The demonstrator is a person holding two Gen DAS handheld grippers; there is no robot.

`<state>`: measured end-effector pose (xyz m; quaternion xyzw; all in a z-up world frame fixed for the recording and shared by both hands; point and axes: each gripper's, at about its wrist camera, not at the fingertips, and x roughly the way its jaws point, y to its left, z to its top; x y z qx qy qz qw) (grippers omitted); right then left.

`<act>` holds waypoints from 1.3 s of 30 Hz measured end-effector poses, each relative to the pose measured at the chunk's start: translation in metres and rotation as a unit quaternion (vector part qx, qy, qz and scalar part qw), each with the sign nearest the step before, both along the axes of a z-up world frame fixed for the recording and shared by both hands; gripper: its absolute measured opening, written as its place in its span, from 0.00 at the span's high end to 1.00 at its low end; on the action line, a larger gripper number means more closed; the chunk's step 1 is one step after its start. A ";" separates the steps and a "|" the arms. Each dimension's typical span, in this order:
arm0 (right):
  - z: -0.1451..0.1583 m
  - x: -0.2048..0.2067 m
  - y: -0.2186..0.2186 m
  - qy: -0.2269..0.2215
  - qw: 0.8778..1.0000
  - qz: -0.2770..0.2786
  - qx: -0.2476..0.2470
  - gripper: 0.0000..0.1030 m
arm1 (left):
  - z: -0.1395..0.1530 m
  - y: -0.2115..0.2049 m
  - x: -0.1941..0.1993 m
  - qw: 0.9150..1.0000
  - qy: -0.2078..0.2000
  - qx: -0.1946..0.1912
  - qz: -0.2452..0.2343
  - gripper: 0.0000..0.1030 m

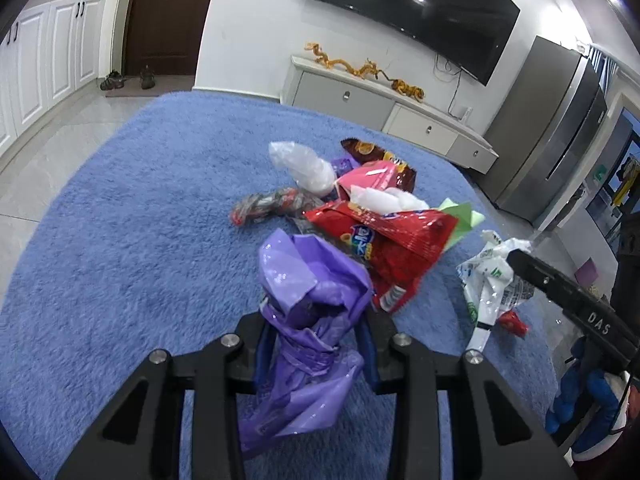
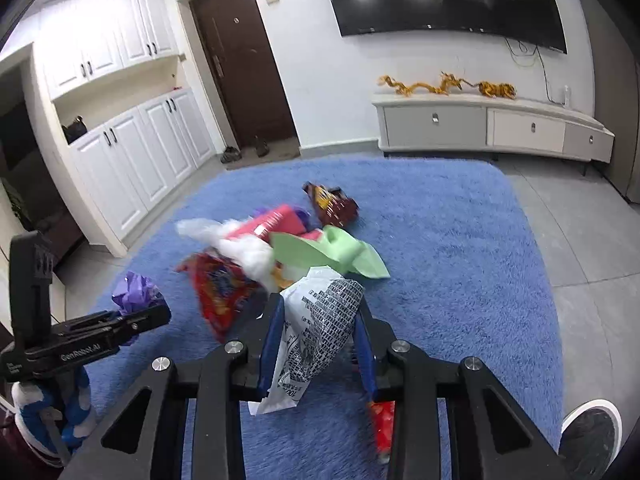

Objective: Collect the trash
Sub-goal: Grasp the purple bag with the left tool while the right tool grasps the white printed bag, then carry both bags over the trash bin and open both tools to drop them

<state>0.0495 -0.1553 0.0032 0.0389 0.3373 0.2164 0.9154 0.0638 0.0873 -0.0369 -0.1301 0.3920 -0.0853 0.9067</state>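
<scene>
My left gripper (image 1: pixel 316 320) is shut on a crumpled purple plastic bag (image 1: pixel 308 304) and holds it above the blue rug (image 1: pixel 140 240). My right gripper (image 2: pixel 318 316) is shut on a white printed plastic bag (image 2: pixel 316 328); in the left wrist view that bag (image 1: pixel 492 280) hangs at the right. A pile of trash lies on the rug: a red snack bag (image 1: pixel 392 248), a pink wrapper (image 1: pixel 372 176), white clear plastic (image 1: pixel 304 164), green paper (image 2: pixel 332 252), a brown wrapper (image 2: pixel 332 204) and a twisted grey-red wrapper (image 1: pixel 272 204).
A small red wrapper (image 1: pixel 512 322) lies on the rug under the white bag. A low TV cabinet (image 2: pixel 492 124) stands against the far wall, white cupboards (image 2: pixel 136 160) on the left, a dark door (image 2: pixel 244 60) behind. A shoe (image 2: pixel 588 436) shows at lower right.
</scene>
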 end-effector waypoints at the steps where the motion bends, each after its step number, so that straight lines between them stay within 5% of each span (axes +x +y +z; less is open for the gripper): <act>1: 0.006 -0.004 0.000 -0.007 1.000 0.001 0.004 0.69 | 0.004 0.001 -0.004 1.000 -0.005 0.000 0.002 0.67; 14: 0.070 -0.053 -0.039 -0.081 0.996 -0.033 0.031 0.69 | 0.066 -0.012 -0.044 0.997 -0.070 -0.006 -0.017 0.67; 22: 0.071 -0.084 -0.137 -0.085 0.986 -0.144 0.002 0.69 | 0.087 -0.108 -0.034 0.989 -0.079 0.000 -0.124 0.67; 30: 0.024 -0.124 -0.256 -0.033 0.961 -0.272 -0.037 0.69 | 0.073 -0.263 -0.021 0.961 -0.038 -0.003 -0.273 0.67; 39: -0.051 -0.143 -0.349 0.035 0.935 -0.353 -0.023 0.69 | 0.035 -0.423 -0.010 0.927 0.013 0.019 -0.374 0.65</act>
